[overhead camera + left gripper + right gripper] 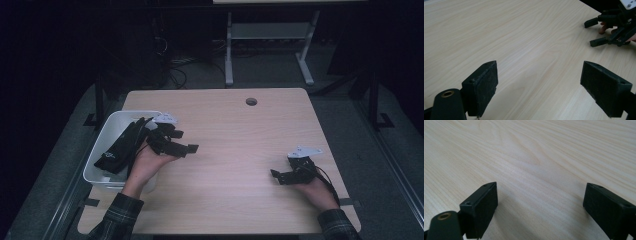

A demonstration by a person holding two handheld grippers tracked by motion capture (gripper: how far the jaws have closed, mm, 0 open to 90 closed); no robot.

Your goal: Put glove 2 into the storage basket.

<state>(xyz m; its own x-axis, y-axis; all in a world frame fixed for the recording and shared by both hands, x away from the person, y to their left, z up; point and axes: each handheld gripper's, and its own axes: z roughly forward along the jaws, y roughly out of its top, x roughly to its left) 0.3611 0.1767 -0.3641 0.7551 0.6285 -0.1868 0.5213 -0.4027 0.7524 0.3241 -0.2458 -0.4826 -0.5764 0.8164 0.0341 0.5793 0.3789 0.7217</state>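
1. Left tool point(182, 141) is released, jaws spread wide with nothing between them (the left gripper view shows bare wood in the gap). It hovers at the left part of the bench point(235, 150), just beside the white bin point(102, 145).
2. The black cloth point(122, 145) sits in that bin, draped up toward the rim nearest the left tool.
3. Right tool point(281, 176) is released too, jaws apart over bare wood, low at the bench's right side, well apart from the bin.

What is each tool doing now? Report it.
Left tool: open, holding nothing, over bare table.
Right tool: open, holding nothing.
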